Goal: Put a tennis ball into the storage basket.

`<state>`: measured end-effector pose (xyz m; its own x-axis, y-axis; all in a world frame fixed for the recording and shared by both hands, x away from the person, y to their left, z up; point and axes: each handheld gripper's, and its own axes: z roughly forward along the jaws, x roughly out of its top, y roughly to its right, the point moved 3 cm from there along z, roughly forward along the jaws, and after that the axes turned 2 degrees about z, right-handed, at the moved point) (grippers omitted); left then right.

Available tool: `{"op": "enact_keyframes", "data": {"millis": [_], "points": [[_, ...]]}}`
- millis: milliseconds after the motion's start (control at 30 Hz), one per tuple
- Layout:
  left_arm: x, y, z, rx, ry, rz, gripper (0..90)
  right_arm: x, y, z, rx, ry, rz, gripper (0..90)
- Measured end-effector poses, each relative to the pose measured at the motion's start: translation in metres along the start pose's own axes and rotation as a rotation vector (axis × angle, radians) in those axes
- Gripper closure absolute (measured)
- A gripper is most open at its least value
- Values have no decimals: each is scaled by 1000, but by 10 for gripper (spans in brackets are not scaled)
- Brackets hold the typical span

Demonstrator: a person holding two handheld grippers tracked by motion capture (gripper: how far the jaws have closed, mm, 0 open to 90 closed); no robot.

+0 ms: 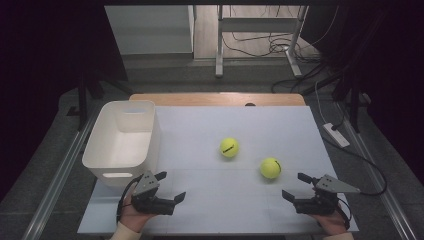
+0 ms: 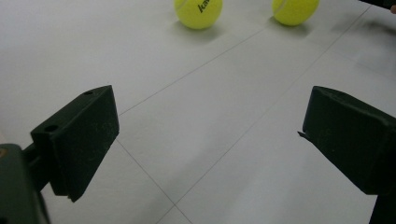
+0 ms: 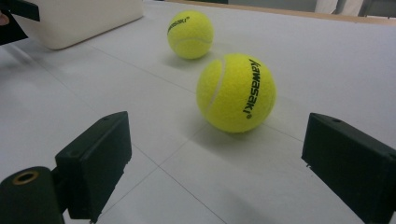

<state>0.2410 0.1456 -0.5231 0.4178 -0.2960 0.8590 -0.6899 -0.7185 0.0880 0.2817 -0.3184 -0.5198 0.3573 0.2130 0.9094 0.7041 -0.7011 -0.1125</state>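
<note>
High view: a white worktop carries two yellow tennis balls and a white plastic bin. The bin stands at the worktop's left edge, running from near the far left corner towards the near one, its handle slot facing the near edge. The farther ball lies about mid-worktop; the nearer ball lies just to the right of it and closer to the near edge, the two near each other but not touching.

The left claw is held in a hand at the near edge, just beside the bin's near end, and points towards the worktop's middle. Its jaws stand wide apart with nothing between them. In the left gripper view the left claw looks over bare worktop, with both balls well ahead at the top of the view: the farther ball and the nearer ball.

The right claw is held at the near edge towards the near right corner, its jaws also spread wide and empty. The nearer ball lies just beyond its tips. In the right gripper view the right claw is lined up on the nearer ball, which rests on the worktop ahead of the gap between the jaws, touching neither. The farther ball sits behind it, and the bin shows at the upper left.
</note>
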Motion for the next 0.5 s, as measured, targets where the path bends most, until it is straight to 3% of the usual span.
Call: {"op": "enact_keyframes", "data": {"millis": [100, 500], "points": [[2, 1, 1, 18, -9, 10, 45, 0, 0, 0, 0, 2, -1, 84], [13, 2, 9, 17, -21, 22, 47, 0, -2, 1, -6, -3, -8, 88]]}}
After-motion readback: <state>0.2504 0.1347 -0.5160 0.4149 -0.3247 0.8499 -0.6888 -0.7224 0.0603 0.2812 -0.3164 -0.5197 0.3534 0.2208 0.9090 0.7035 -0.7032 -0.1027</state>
